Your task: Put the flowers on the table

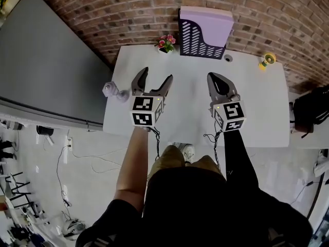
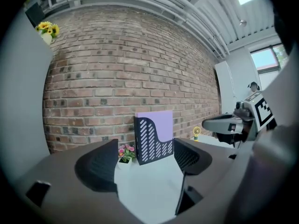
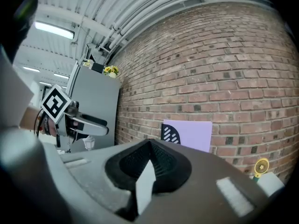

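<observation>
grey cabinet (image 1: pixel 46 60): left of the worktop; yellow flowers (image 2: pixel 46 28) sit on top of it, high up.
small white lamp-like thing (image 1: pixel 113 91): at the worktop's left edge.
left hand-held gripper (image 1: pixel 156 76): jaws spread, nothing between them, over the worktop's left half.
pink flowers in small white pot (image 1: pixel 166 41): upright at the far edge by the wall, ahead of the left hand-held gripper and well apart from it. That one is nearer, so a reach goes forward. They look already set down.
black slotted file holder with purple folder (image 1: pixel 201 37): just right of the pot.
right hand-held gripper (image 1: pixel 217 78): jaws pressed together, empty.
small yellow fan (image 1: pixel 268 59): far right corner.
white worktop (image 1: pixel 190 112): flat, mostly bare.
red brick wall (image 1: pixel 128 4): directly behind the worktop.
</observation>
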Motion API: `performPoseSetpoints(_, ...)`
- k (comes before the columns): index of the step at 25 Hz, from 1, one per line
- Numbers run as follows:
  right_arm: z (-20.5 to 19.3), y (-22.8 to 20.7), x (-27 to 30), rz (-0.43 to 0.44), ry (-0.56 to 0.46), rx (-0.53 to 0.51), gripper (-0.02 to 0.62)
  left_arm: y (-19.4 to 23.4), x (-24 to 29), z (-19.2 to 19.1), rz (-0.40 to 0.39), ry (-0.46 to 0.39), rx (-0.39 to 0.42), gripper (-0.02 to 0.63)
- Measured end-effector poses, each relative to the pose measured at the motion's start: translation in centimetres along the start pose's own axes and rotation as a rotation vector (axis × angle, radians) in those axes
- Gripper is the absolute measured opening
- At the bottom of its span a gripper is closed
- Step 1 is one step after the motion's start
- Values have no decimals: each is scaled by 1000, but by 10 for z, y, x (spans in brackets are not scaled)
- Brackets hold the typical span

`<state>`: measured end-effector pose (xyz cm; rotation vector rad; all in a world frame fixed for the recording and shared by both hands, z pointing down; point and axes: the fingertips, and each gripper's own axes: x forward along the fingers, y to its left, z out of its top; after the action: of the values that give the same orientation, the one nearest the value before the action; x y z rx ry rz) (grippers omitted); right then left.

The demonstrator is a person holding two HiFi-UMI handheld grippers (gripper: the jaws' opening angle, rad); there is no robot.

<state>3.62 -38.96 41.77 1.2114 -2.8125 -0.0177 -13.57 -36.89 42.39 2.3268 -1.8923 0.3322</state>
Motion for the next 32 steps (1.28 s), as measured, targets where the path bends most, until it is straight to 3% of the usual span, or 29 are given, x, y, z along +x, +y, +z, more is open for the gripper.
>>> performPoseSetpoints(10,33,16,5,31,-51,-57,0,-18,-45,28,-19,-70,-11,374)
performPoseSetpoints(19,48,9,2,29,-72,-73,0,-21,-48,52,-5,-101,23,364)
performPoseSetpoints(27,45,6,-4,20,-70,-68,0,-32,-48,53,-28,-117,26,163)
performPoseSetpoints(30,46,5,-6,18,-71,-69,0,-34,-50,58,-11,-139,42,29)
performPoseSetpoints(32,47,5,-7,18,-74,-71,0,-36,-51,61,-3,-156,51,9)
